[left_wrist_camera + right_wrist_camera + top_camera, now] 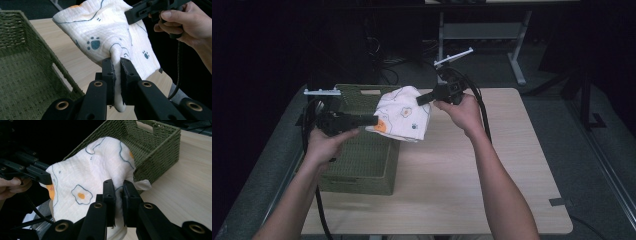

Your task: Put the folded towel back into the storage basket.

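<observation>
A green woven basket point(362, 160) sits at the left edge of a light wooden bench point(492, 165); a metal-framed table point(492, 30) stands behind.

Left gripper point(117, 65) clamped on paw-print cloth point(110, 32); green basket point(22, 62) alongside

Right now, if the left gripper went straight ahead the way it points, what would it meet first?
The left gripper is already shut on the cloth, so it would push into that first. Beyond the cloth, the right gripper seems to lie roughly in line, though depth is unclear.
</observation>
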Tool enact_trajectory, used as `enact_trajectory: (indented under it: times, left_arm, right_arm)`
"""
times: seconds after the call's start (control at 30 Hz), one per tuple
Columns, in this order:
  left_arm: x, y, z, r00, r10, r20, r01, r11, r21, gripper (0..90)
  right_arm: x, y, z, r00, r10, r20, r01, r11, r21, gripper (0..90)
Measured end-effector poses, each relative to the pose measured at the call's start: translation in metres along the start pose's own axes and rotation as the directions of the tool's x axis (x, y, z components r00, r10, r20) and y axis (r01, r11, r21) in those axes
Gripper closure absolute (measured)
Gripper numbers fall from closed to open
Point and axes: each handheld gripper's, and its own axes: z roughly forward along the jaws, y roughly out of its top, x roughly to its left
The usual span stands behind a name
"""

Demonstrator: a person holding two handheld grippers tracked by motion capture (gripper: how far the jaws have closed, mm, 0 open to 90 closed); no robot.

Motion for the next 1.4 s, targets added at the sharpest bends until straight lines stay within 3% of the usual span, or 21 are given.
enact_trajectory:
  times: [0.83, 1.4]
  left_arm:
    - [0.019, -0.010, -0.030, 0.9986, -0.027, -0.046, 0.027, 0.9996, -0.011, 83.6]
    - [0.030, -0.019, -0.048, 0.9966, -0.042, -0.071, 0.042, 0.9991, -0.011, 83.5]
  right_arm:
    - [0.021, 0.018, 0.032, 0.9990, -0.036, -0.028, 0.037, 0.999, 0.029, 82.2]
    - [0.027, 0.025, 0.059, 0.9980, -0.045, -0.046, 0.047, 0.998, 0.043, 82.2]
